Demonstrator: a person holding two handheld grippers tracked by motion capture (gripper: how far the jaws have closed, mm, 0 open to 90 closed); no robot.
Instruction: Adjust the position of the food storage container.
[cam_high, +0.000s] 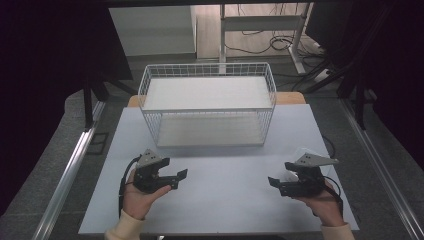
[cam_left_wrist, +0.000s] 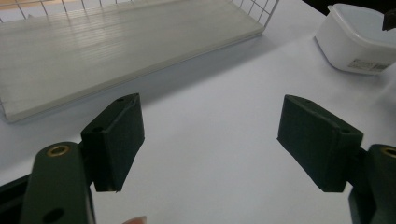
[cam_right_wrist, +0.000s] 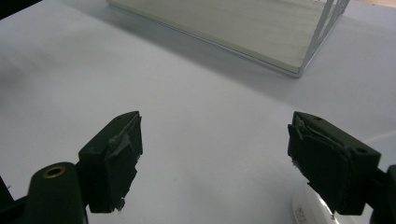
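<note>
A white wire rack (cam_high: 207, 102) with two pale shelf boards stands at the far middle of the white worktop (cam_high: 220, 200), and everything else is placed against it. On the person's side of the rack, off its left front corner, the left gripper (cam_high: 181, 176) is held in the left hand (cam_high: 142, 197) just above the worktop, pointing across toward the middle. Off the rack's right front corner, the right gripper (cam_high: 272, 182) sits in the right hand (cam_high: 325, 202), pointing back toward the left one; the two are well apart, with bare worktop between them.

A small white lidded plastic container (cam_left_wrist: 357, 42) stands on the worktop near the rack's right front corner. In the high view it is mostly hidden behind the right gripper, with a pale edge showing just beside the gripper's grey plate (cam_high: 315, 160). In the left gripper view it stands well beyond the fingers (cam_left_wrist: 116, 140), to the right of the rack's lower shelf (cam_left_wrist: 107, 51). In the right gripper view a white rounded edge, most likely the same container (cam_right_wrist: 310, 210), shows just below the right-hand finger (cam_right_wrist: 327, 161); whether they touch cannot be told.

Both pairs of fingers are spread wide, with nothing between them but worktop. The padding on the right gripper's fingers looks worn and ragged.
</note>
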